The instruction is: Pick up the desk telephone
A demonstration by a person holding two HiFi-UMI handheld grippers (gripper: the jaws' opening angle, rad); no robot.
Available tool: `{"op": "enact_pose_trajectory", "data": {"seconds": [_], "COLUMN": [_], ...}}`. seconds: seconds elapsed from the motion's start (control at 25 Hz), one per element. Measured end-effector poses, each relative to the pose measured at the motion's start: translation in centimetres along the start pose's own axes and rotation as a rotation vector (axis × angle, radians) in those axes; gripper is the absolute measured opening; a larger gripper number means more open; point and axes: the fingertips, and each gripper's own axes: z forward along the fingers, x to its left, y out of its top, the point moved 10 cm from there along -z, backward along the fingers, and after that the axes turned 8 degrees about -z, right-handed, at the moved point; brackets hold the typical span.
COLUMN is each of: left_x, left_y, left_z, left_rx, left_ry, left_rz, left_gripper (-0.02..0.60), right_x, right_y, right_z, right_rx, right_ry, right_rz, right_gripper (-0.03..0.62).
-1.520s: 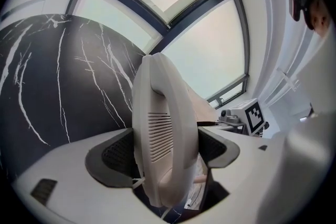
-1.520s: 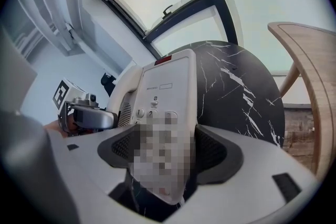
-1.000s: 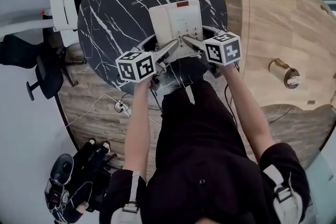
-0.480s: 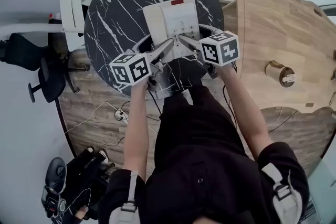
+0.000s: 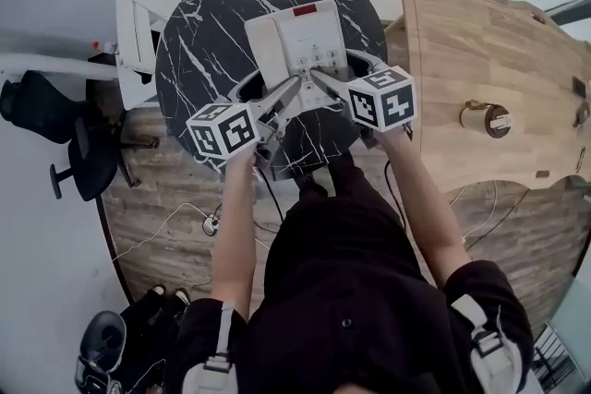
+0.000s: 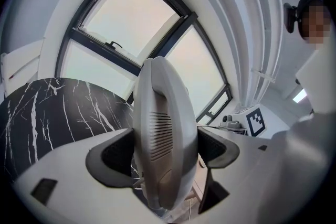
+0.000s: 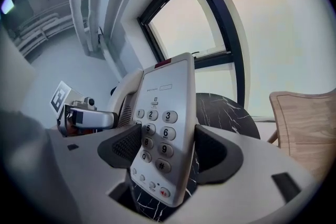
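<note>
- Over the round marble counter [image 5: 199, 32], the phone [image 5: 305, 37] is gripped at its near edge by both grippers.
- The left gripper [image 6: 164, 152] is clamped on the handset [image 6: 160, 113]. The handset is seen edge-on, with a dark pad pressed against each side.
- The right gripper [image 7: 164, 147] is closed on the keypad side of the phone. The body is pinched between the pads around the lower number keys, and 2, 3, 5, 6, 9, 0 and # can be read.
- From the head view, the two grippers are angled in toward each other. Their tips are close together at the phone, and the marker cubes are set well apart.
- The phone is tilted, with its far end raised in the right gripper view, and marble can be seen under its near edge. Whether it's fully clear of the counter can't be told.
- A wooden counter [image 5: 462, 41] is seen just to the right of the marble one, and a black chair [image 5: 65, 120] is parked on the floor to the left.
</note>
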Motion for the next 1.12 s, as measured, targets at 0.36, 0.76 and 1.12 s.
{"op": "enact_pose_trajectory", "data": {"seconds": [0.36, 0.76, 1.12], "left_x": [-2.6, -5.5, -6.9], "left_y": [-0.6, -1.1, -1.5], "left_z": [-4.7, -9.6, -13.1], "left_rx": [-0.039, -0.079, -0.106], "left_ry": [-0.091, -0.146, -0.176], "left_rz": [0.034, 0.106, 0.156], "left_gripper": [0.385, 0.385, 0.385], "right_x": [5.4, 10.7, 14.4], "right_y": [0.4, 0.3, 0.1], "right_z": [-4.3, -8.1, -10.1], "right_rx": [-0.098, -0.182, -0.256], "right_ry": [-0.082, -0.134, -0.164], "right_rz": [-0.063, -0.088, -0.115], "right_gripper": [0.325, 0.325, 0.325]}}
